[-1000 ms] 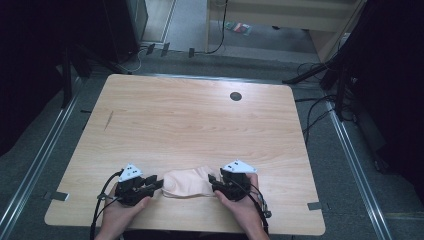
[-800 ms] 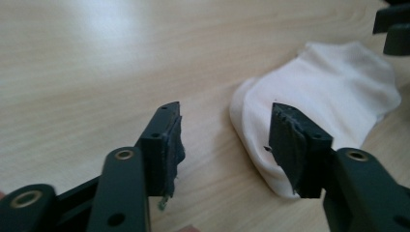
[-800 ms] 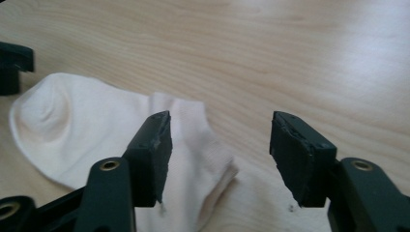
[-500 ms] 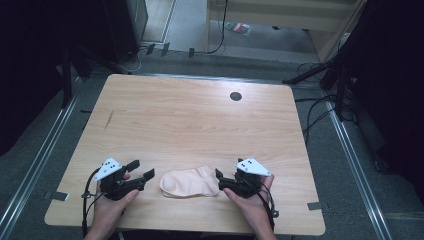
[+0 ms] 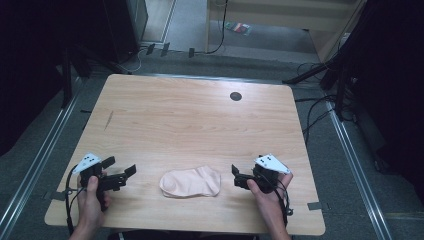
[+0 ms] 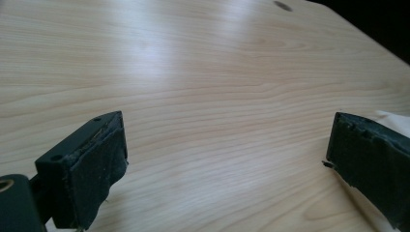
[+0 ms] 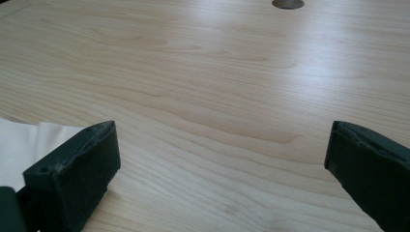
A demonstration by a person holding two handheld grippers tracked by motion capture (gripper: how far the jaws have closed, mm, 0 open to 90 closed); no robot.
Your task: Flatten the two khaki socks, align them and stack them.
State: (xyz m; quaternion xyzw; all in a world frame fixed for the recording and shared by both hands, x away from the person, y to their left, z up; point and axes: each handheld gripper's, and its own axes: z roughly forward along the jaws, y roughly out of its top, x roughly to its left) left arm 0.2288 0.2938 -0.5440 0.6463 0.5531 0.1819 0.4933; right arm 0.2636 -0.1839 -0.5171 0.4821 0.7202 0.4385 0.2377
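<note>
A pale pink sock (image 5: 191,182) lies flat on the wooden surface (image 5: 200,125), near its front edge and roughly midway between the two hands. It is folded over on itself and nothing touches it.

The left claw (image 5: 131,171) sits to the left of the sock, apart from it, held low over the wood by the person's left hand (image 5: 92,197). Its jaws have just been opening and now stand wide apart with only bare wood between them; in the left gripper view (image 6: 227,159) a small corner of the sock (image 6: 394,117) peeks out behind the right-hand jaw.

The right claw (image 5: 234,176) sits to the right of the sock, near it but not touching, held by the right hand (image 5: 267,192). Its jaws have likewise just been opening and stand wide apart with nothing between them; in the right gripper view (image 7: 222,159) the sock's edge (image 7: 24,145) lies beside the left-hand jaw.

A dark round hole (image 5: 235,96) marks the surface toward its far side, well away from the sock.
</note>
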